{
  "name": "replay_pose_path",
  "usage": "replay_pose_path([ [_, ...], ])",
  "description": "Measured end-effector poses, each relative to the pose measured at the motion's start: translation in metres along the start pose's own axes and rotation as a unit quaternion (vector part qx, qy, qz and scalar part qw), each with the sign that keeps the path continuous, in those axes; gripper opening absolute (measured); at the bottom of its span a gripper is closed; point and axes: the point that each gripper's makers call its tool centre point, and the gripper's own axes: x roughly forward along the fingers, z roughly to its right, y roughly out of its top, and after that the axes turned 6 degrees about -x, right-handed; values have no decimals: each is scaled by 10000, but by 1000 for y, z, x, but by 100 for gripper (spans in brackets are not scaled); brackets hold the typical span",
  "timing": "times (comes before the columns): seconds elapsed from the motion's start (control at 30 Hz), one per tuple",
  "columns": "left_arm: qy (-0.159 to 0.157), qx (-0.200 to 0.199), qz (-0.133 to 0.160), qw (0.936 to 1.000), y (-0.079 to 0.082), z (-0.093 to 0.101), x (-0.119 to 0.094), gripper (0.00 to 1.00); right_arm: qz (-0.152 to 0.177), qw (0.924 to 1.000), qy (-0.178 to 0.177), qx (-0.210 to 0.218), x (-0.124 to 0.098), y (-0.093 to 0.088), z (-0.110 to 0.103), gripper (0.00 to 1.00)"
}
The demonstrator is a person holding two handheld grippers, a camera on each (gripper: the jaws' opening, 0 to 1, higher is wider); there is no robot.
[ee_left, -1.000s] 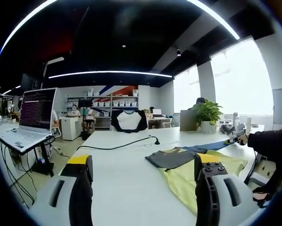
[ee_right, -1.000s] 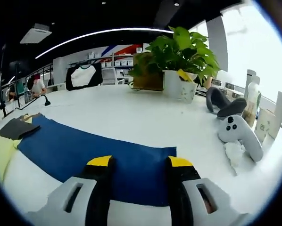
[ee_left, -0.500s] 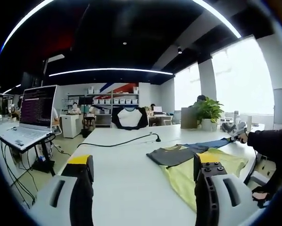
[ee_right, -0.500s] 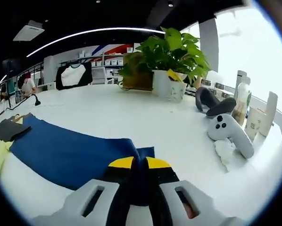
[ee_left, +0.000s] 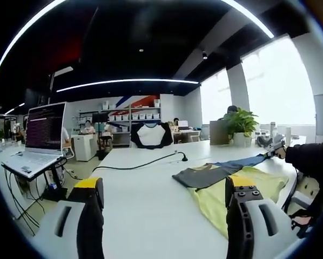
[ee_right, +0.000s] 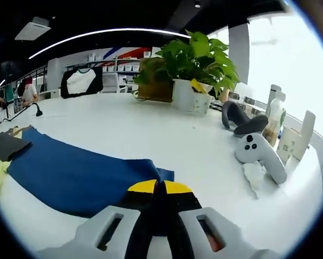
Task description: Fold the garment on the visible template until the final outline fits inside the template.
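Right gripper (ee_right: 157,189): jaws pinched together on the blue sleeve end of the yellow, grey & blue fabric garment (ee_right: 75,170), spread flat on the white tabletop (ee_right: 150,132). Left gripper (ee_left: 164,189): jaws held wide apart w/ nothing between, above the table nr the garment's yellow body. A potted green plant (ee_right: 196,59) & white handheld controller (ee_right: 261,156) are seen beyond the sleeve.

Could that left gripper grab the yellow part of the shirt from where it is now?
Probably yes. The left gripper is open, and the yellow part of the garment lies flat on the white table just ahead, beside its right jaw. Nothing stands between them, though it looks to need a small shift sideways.
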Motion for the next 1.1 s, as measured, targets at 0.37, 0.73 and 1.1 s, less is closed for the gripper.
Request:
replay_pose_path([
  [0.37,5,60,7,10000,-1,1,2,100,137,9955,269,895,-15,27,-10,0],
  [0.73,-119,42,-20,9999,-2,7,1,100,477,9976,466,192,-40,93,-38,0],
  [1.1,-69,-40,-16,10000,-2,2,1,100,1201,9844,1280,153,-82,170,-114,0],
])
